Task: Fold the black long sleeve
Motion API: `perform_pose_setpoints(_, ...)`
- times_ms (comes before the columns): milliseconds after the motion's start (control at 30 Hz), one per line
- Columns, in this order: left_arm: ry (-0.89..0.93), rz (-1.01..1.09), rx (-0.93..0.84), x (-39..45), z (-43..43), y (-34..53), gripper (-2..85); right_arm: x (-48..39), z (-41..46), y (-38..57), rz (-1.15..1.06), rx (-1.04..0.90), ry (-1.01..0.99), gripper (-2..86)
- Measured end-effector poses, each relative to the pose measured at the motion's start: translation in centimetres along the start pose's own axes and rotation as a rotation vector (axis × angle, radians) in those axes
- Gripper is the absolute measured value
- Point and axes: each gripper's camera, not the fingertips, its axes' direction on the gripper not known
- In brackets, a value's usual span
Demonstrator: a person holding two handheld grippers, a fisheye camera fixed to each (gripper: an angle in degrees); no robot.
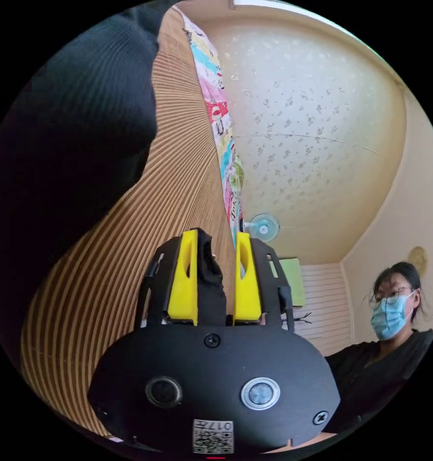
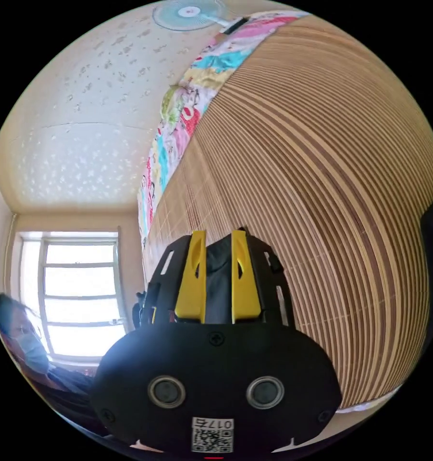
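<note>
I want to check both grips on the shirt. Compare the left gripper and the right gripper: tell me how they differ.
The left gripper holds a lumpy bunch of the black long sleeve with a gap beside one jaw; the right gripper holds fabric that fills the space between its jaws. Near the left gripper a broad black expanse hangs over the striped mat; near the right, mostly mat. Both have yellow jaws and hold black cloth.

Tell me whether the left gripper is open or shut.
Shut on the black long-sleeve garment: a bunch of its fabric sits pinched between the yellow jaws of the left gripper.
</note>
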Motion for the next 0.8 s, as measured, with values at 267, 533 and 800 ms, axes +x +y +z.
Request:
perform_pose_setpoints(267, -0.351, 0.042, -0.317, -4.0, 2.9, 11.3, 15.8, -9.1, 4.8, 11.9, -0.326, -0.239, 0.177, 6.1)
perform_pose_setpoints(533, -0.226, -0.068, -0.287, -10.7, 4.0, 13.4, 5.1, -16.3, 21.9, 14.9, -0.563, -0.485, 0.185, 1.4)
perform_pose_setpoints(800, -0.236, 0.001, -0.305, -12.8, 3.6, 13.0, 4.8, -19.3, 22.6, 6.9, -0.547, -0.41, 0.034, 0.6)
